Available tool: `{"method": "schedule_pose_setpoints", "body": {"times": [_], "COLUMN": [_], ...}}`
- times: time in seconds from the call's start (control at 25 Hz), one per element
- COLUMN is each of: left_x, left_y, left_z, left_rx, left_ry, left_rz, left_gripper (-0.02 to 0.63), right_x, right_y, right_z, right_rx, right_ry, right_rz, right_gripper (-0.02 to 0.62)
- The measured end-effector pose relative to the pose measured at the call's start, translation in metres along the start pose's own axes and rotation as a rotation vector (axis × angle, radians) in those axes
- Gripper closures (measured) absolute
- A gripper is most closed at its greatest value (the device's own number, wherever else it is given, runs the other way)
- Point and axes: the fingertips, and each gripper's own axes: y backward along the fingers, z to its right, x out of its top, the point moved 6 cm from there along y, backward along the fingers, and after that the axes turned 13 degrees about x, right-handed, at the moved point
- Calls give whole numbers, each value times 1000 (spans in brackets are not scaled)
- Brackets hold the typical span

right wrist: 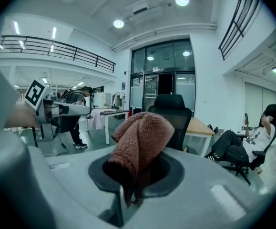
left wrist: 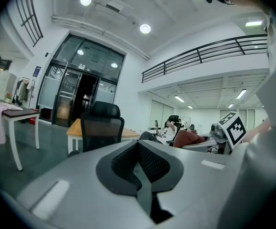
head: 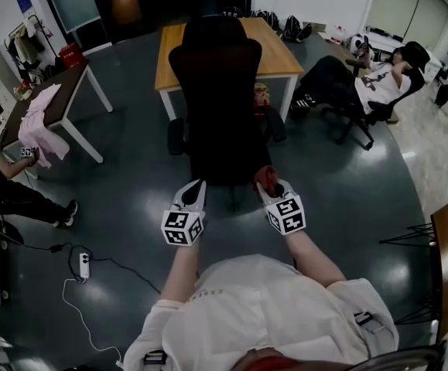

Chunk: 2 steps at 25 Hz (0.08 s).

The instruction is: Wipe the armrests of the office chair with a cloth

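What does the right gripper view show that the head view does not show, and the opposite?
Only the right gripper view: ceiling lights, a balcony railing and glass entrance doors. Only the head view: a power strip on the floor and the right hand-held gripper's marker cube. Both: the black office chair, the wooden table and the brown cloth pinched in that gripper.

Rust-brown cloth [right wrist: 140,135]. Black chair [head: 216,91]. Tan-topped desk [head: 274,52], white legs. Pale grey left hand-held gripper [left wrist: 138,151] and right hand-held gripper [right wrist: 130,175], cubes [head: 183,227] patterned in black-and-white squares. Glossy dark grey floor [head: 115,207]. Pink garment [head: 42,126].
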Motion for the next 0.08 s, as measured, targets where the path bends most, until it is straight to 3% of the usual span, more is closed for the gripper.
{"method": "schedule_pose_setpoints", "body": {"times": [0.08], "left_x": [-4], "left_y": [-4], "left_z": [2], "left_rx": [5], "left_ry": [2], "left_rz": [-9], "left_gripper": [589], "right_x": [-5], "right_y": [1], "right_z": [4], "right_rx": [7], "right_ry": [-7], "right_rz": [-2], "right_gripper": [548]}}
